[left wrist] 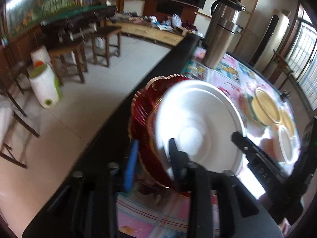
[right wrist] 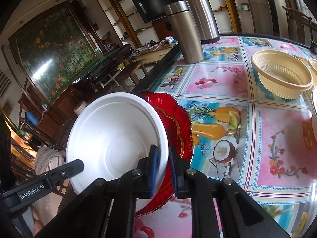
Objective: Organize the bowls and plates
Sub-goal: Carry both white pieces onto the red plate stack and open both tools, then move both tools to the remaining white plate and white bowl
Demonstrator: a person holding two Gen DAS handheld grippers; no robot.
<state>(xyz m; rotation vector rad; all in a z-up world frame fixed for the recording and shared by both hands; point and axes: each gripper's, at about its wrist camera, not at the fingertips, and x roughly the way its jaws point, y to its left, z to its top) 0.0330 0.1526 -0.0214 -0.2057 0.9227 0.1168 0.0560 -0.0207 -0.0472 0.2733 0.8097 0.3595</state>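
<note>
white plate (right wrist: 111,136): matt foam | red plate (right wrist: 178,123): glossy ribbed plastic | flask (right wrist: 186,33): brushed steel

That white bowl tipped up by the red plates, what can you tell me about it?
The white bowl is plain, matte and foam-like, with a broad rim, stepped inner rings and a flat round base. It is empty and stands tilted on edge, leaning on the stacked red plates at the table's edge. The right gripper straddles its rim with blue pads. The left gripper sits open around its other side.
</note>
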